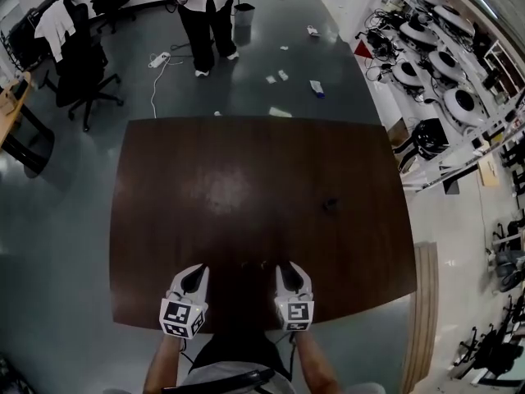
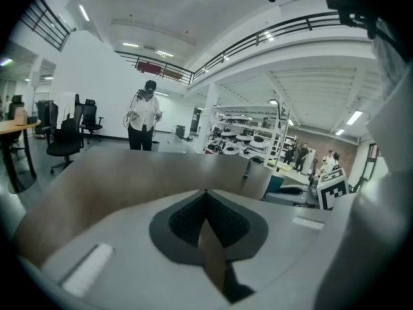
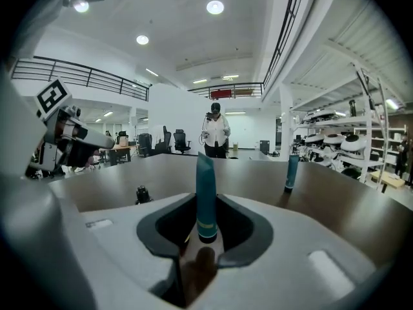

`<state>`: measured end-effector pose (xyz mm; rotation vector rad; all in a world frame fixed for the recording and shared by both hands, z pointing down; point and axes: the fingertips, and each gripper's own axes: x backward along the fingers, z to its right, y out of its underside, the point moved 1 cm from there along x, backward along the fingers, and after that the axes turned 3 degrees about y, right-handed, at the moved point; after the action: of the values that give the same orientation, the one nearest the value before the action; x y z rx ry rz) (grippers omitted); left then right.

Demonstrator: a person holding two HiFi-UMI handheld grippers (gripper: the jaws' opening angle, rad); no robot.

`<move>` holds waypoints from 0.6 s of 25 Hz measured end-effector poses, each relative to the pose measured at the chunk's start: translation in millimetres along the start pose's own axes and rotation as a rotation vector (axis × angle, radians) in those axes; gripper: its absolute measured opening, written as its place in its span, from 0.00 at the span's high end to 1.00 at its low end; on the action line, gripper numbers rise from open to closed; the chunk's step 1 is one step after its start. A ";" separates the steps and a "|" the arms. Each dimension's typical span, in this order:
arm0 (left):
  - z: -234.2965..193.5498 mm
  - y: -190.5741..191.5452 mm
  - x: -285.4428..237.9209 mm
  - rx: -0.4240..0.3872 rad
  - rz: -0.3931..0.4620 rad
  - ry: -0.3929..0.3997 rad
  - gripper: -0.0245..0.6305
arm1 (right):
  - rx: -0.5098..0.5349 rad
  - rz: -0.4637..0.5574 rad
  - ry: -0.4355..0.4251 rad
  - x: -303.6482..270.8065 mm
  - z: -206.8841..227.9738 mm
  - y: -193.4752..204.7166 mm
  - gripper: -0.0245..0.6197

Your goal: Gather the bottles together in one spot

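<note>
While the teal tube [image 3: 205, 173] stands upright with its cap down, my right tongs [image 3: 206, 197] are clenched on its mid-body. Its long axis runs straight up, and its cap is at or just above the dark tabletop [image 1: 246, 179]; I can't tell which. From that grip, a second teal bottle [image 3: 292, 172] stands upright ahead and to the right, well apart. A small dark bottle [image 3: 142, 194] sits nearer, ahead and to the left, on the side of my left tongs [image 2: 206, 191]. Those are clenched tip to tip on nothing. I judge the dark bottle the closer gathering spot for the tube, and the far teal bottle a reach for the right hand.
</note>
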<state>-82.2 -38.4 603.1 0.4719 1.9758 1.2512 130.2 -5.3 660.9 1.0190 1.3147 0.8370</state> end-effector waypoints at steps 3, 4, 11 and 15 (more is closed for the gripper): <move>-1.4 1.0 -3.6 -0.002 -0.008 0.008 0.96 | -0.002 -0.018 -0.001 -6.8 -1.3 8.3 0.81; -0.9 0.5 -5.3 -0.003 -0.009 0.011 0.96 | -0.003 -0.022 -0.001 -8.3 -0.9 10.2 0.81; 2.3 -3.8 -12.8 -0.008 -0.018 0.024 0.96 | -0.023 -0.039 0.007 -8.6 3.4 19.5 0.81; 4.2 0.0 -12.7 -0.008 -0.026 0.024 0.96 | -0.030 -0.030 0.010 -6.5 4.9 23.3 0.81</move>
<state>-70.7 -44.0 607.0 0.4283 1.9900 1.2536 136.0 -3.6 684.8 0.9701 1.3191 0.8377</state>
